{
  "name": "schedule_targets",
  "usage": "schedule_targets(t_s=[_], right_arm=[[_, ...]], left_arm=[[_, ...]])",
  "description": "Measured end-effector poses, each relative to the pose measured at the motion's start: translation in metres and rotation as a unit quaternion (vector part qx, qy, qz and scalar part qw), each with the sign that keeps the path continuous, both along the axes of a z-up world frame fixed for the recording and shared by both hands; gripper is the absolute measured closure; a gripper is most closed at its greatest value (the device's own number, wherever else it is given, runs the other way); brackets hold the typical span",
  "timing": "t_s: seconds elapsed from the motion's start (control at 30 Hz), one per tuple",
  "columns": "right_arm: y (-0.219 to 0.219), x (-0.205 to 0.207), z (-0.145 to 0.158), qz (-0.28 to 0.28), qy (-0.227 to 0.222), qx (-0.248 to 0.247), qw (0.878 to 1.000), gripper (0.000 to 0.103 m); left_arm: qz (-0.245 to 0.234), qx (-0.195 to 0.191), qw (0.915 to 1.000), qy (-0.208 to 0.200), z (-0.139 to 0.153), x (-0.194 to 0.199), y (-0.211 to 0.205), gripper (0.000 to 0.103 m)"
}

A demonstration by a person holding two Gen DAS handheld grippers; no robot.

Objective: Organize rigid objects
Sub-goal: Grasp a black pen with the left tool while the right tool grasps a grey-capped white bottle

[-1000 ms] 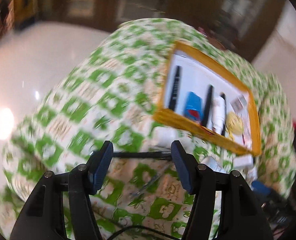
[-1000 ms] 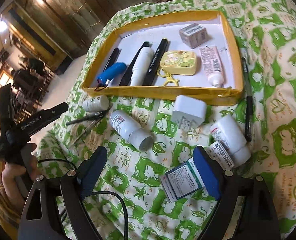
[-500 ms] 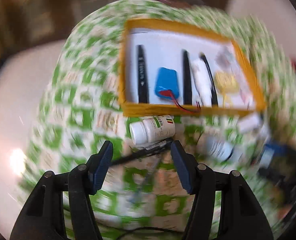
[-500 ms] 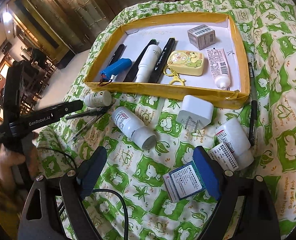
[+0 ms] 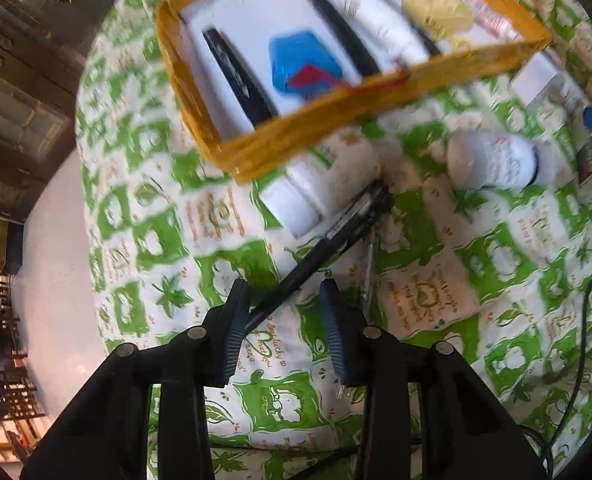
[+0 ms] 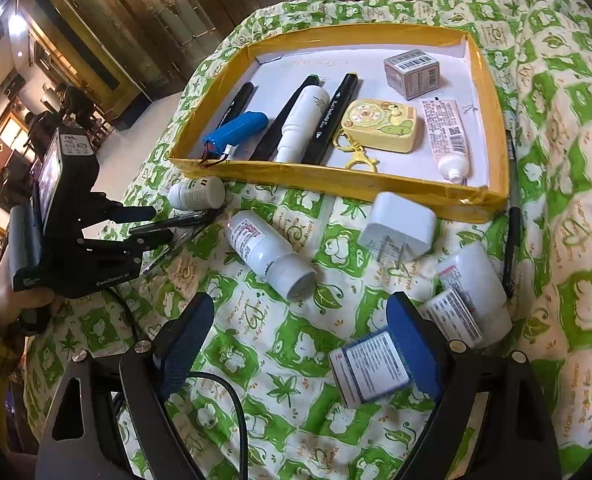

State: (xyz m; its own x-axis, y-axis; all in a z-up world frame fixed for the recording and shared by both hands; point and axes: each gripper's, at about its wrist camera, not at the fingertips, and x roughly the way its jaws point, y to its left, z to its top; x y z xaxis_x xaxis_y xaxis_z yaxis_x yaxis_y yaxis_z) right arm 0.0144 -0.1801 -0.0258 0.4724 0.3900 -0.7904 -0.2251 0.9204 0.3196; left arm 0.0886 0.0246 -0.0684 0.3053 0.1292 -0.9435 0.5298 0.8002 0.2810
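Fingers (image 5: 237, 316) of our left gripper (image 5: 283, 320) are closing around a black pen (image 5: 328, 240) lying just below the yellow tray (image 6: 336, 182), our right gripper (image 6: 300, 344) gapes wide over open quilt (image 6: 279, 344), and "GenRobot.AI" marks the left tool.

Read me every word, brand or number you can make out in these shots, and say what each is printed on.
"GenRobot.AI": on the side of the left hand-held gripper, seen from the right wrist view.
Barcoded box, tube, black markers, white bottles, blue-edged packet: print too small to read.
Tablecloth script: not legible.
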Motion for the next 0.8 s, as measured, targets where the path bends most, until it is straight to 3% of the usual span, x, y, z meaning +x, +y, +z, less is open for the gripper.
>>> schedule_targets(t_s=[0.17, 0.27, 0.3, 0.43, 0.53, 0.57, 0.67, 0.8], right_arm=[[0.015, 0.014, 0.010, 0.026, -0.020, -0.023, 0.999, 0.019], [0.029, 0.027, 0.008, 0.051, -0.021, -0.048, 0.997, 0.024], [0.033, 0.031, 0.005, 0.057, -0.020, -0.055, 0.997, 0.030], [0.054, 0.047, -0.011, 0.091, -0.016, -0.092, 0.991, 0.046], [0.061, 0.053, -0.027, 0.107, 0.002, -0.094, 0.990, 0.062], [0.061, 0.051, -0.027, 0.108, 0.004, -0.091, 0.990, 0.067], [0.056, 0.042, -0.023, 0.100, 0.003, -0.092, 0.991, 0.067], [0.029, 0.030, -0.022, 0.070, 0.046, -0.030, 0.996, 0.067]], left_arm=[[0.008, -0.006, 0.9995, 0.029, -0.004, 0.011, -0.007, 0.083], [0.051, -0.070, 0.9944, 0.061, 0.001, 0.021, -0.004, 0.084], [0.071, -0.086, 0.9913, 0.070, 0.000, 0.022, -0.001, 0.084], [0.173, -0.161, 0.9655, 0.109, -0.003, 0.028, 0.017, 0.084], [0.202, -0.198, 0.9508, 0.125, -0.003, 0.017, 0.018, 0.087], [0.200, -0.193, 0.9529, 0.122, -0.004, 0.012, 0.014, 0.088], [0.192, -0.166, 0.9624, 0.096, -0.004, -0.001, 0.001, 0.088], [0.202, -0.158, 0.9649, 0.055, -0.002, -0.012, -0.002, 0.088]])
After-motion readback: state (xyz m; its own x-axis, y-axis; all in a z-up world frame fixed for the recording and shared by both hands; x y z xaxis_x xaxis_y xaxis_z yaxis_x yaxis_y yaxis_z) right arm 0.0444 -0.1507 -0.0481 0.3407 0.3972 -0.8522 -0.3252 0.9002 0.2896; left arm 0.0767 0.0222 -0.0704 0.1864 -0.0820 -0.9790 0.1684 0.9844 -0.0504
